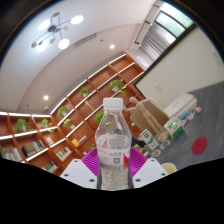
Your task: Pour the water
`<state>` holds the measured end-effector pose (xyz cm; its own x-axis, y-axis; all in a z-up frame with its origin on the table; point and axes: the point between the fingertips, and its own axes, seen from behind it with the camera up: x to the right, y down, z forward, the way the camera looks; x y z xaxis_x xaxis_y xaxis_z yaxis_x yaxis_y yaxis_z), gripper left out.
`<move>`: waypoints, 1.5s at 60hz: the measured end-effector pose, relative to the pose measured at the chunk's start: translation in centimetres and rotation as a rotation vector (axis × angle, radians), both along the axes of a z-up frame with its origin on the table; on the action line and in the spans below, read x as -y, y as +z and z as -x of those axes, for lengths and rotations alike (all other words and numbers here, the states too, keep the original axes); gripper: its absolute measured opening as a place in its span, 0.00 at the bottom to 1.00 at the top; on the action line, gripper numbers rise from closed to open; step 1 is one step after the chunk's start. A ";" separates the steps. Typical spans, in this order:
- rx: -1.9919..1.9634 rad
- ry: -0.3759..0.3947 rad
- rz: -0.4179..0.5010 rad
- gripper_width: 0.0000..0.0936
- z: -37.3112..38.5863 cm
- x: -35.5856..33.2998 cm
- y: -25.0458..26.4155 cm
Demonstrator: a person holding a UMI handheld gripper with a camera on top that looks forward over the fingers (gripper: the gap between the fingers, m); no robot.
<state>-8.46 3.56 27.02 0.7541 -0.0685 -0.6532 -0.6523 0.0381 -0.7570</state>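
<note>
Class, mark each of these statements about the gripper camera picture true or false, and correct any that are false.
1. A clear plastic water bottle with a white cap stands between the gripper fingers. True.
2. The bottle's cap is off. False: the white cap is on.
3. Wooden wall shelves holding green plants show beyond the bottle. True.
4. The bottle lies on its side. False: it is upright.
5. The ceiling lamp is unlit. False: its bulbs glow.

Clear glossy plastic bottle (116,145) — white plastic cap (114,102), paper label, wooden shelves (70,115)
</note>
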 end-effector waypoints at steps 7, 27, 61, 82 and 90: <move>0.357 -0.174 0.118 0.42 -6.3 0.5 -0.2; 0.679 -0.447 0.380 0.42 -23.2 1.9 -8.5; 0.634 -0.441 0.397 0.51 -26.7 0.8 -16.2; 0.624 -0.345 0.440 0.95 -23.3 3.5 -17.8; 0.631 -0.265 0.463 0.95 -19.7 7.2 -18.3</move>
<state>11.21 -3.63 8.72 0.8909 -0.4535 0.0258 -0.1126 -0.2753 -0.9547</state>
